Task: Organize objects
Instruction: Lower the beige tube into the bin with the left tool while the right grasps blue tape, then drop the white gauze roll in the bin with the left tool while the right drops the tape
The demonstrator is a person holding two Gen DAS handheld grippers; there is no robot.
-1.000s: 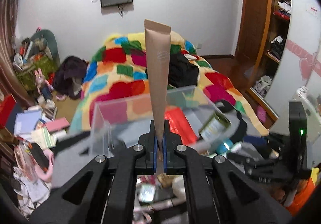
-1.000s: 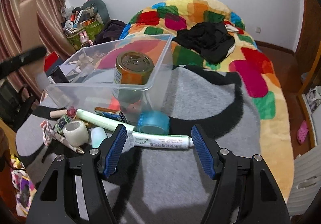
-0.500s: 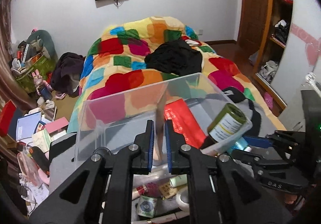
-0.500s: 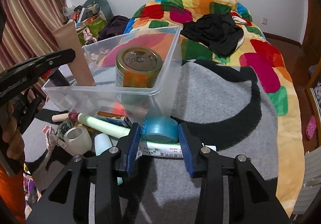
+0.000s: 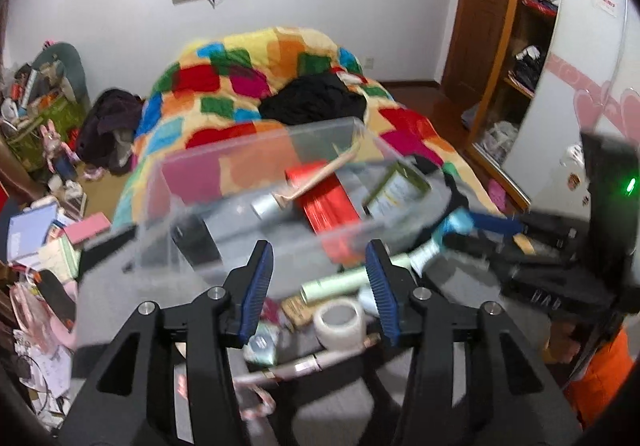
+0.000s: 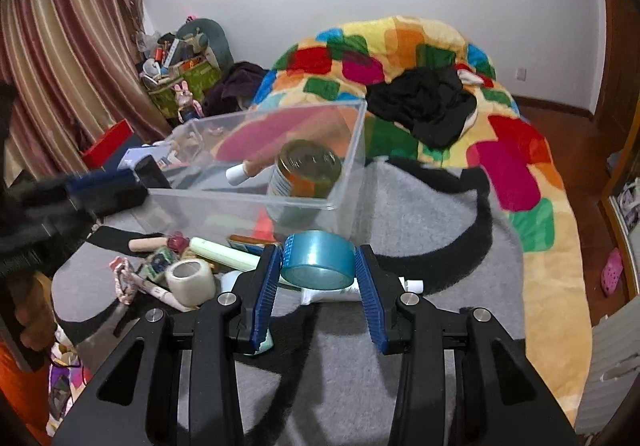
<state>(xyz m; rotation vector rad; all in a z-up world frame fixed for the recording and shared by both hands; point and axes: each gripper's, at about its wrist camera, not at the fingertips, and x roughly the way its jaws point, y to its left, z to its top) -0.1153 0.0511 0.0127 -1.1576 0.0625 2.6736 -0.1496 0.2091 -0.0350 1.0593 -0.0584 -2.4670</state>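
The right gripper (image 6: 317, 278) has its blue-padded fingers (image 6: 265, 288) clamped on the two flat sides of a blue roll of tape (image 6: 318, 264), which stands on edge between them, just above a white squeeze tube (image 6: 362, 292) lying on the grey fleece blanket (image 6: 420, 230).

The left gripper (image 5: 318, 278) has nothing between its blue-padded fingers (image 5: 256, 280); its jaws are opening, and they hover over the near wall of a clear rectangular plastic bin (image 5: 256, 182).

Inside that bin a tan cosmetic tube with a white cap (image 5: 316, 182) lies tilted across a red foil-wrapped box (image 5: 326, 206), beside a green-labelled tin can (image 6: 306, 176) that stands in the bin's right corner.

In front of the bin, on the blanket, sit a white roll of tape (image 6: 191, 280), a pale green cylindrical tube (image 6: 224, 252), a small wooden stick (image 6: 146, 245) and some crumpled wrappers (image 6: 132, 278).

Beyond the blanket the bed carries a bright patchwork quilt (image 6: 508, 162) with a heap of black clothing (image 6: 424, 106) on it.
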